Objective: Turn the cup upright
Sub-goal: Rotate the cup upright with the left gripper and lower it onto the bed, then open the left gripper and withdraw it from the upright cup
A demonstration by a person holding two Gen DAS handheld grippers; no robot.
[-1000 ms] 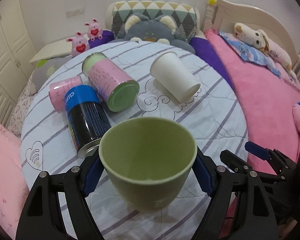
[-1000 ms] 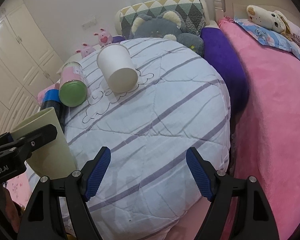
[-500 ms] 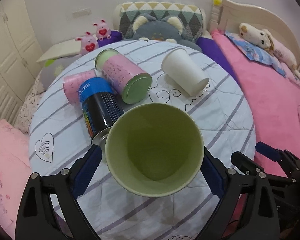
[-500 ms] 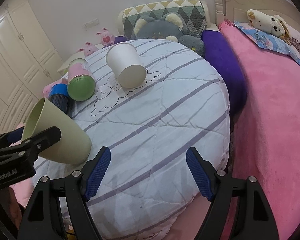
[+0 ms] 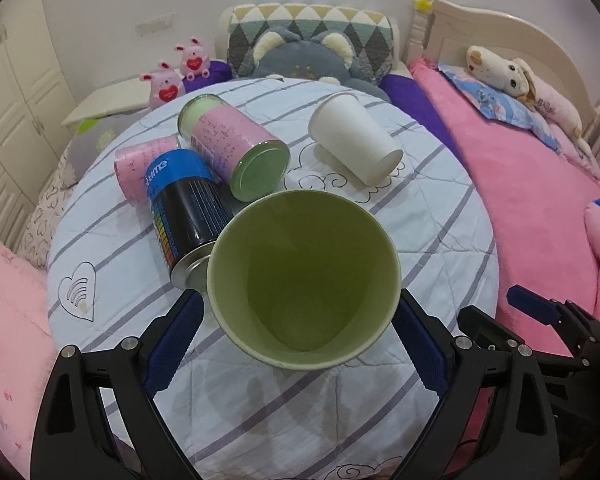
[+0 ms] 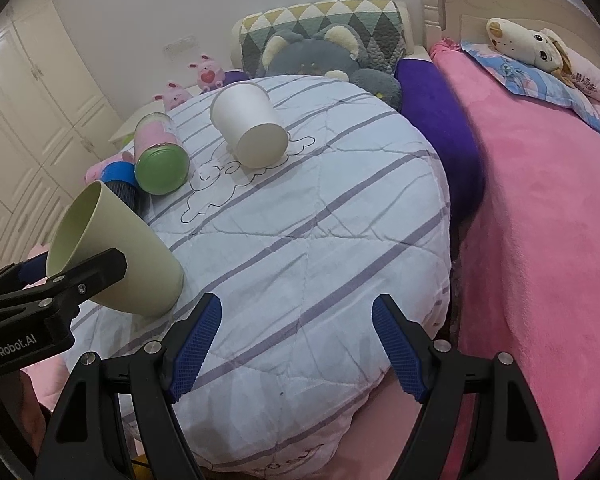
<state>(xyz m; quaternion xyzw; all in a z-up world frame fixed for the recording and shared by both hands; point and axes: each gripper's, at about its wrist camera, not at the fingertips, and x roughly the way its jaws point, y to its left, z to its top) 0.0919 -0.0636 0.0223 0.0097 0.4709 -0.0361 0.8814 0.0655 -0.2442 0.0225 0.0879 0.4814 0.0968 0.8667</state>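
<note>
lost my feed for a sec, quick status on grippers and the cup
Left gripper shut on green cup, cup tilted, base on the quilt. Right gripper open, empty. Black can lies close beside the cup.

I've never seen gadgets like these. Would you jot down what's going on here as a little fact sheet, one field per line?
Setting: round striped cushion beside a pink bed
Left tongs: clamped on the green cup
Green cup pose: tilted, base touching the cushion, mouth facing up toward the left camera
Right tongs: open, holding nothing
White paper cup: lying on its side
Cans: pink can with green lid and blue-black can, both on their sides
</note>
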